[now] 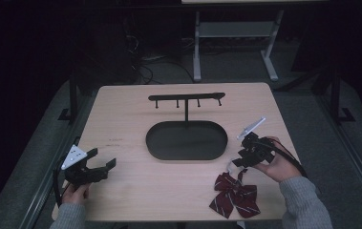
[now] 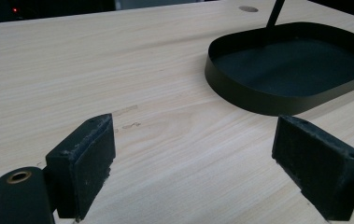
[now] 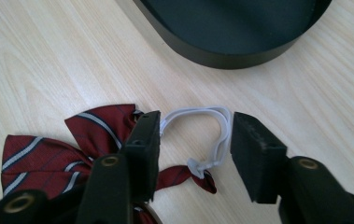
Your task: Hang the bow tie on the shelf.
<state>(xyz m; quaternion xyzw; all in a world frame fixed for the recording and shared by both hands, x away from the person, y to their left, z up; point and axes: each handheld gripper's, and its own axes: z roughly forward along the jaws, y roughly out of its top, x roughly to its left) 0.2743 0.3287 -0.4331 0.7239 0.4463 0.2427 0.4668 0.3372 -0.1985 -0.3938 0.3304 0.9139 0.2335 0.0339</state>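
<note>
Bow tie [image 3: 48, 149], striped maroon fabric, white elastic loop [image 3: 212, 130] between right tool [image 3: 193, 140] pads, apart

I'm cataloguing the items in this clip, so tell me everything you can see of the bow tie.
The bow tie is dark red fabric with thin pale diagonal stripes, folded into loops with tails hanging below. A white elastic loop with a small white clasp runs from its knot. It lies flat on the pale wooden table, near the front edge, in front of the black oval tray and apart from it. The right gripper straddles the elastic loop, jaws open on either side; whether they touch it is unclear.
</note>
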